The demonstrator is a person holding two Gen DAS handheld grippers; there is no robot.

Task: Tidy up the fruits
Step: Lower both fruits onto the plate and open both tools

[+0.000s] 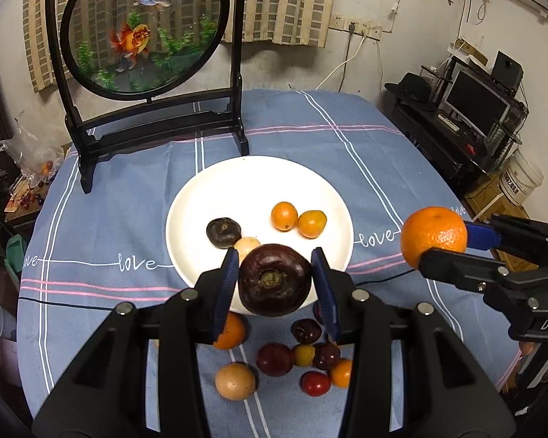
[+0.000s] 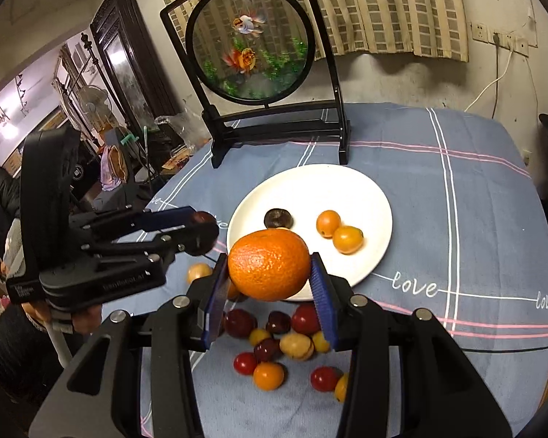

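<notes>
Plate count: the round white ceramic plate point(image 1: 208, 197) on the blue checked worktop point(image 1: 310, 138) carries four fruits — one dark brown one point(image 1: 223, 232), one pale one point(image 1: 247, 245) mostly hidden behind my load, two small orange ones point(image 1: 284, 215).

Loose pile on the cloth nearer me is far from cleared: red, dark purple, yellow and orange small fruits point(image 2: 270, 343), at least ten. I judge the job under half done.

Left gripper point(image 1: 275, 280): blue fingers clamped on a large dark purple round fruit point(image 1: 275, 280), lifted over the plate's near rim. Stem scar faces my camera, so its axis runs roughly along the fingers.

Right gripper point(image 2: 269, 271): fingers clamped on a large orange citrus point(image 2: 269, 271), held above the near rim. Slightly flattened; short axis tilts up and toward me, wide side spanning the fingers.
</notes>
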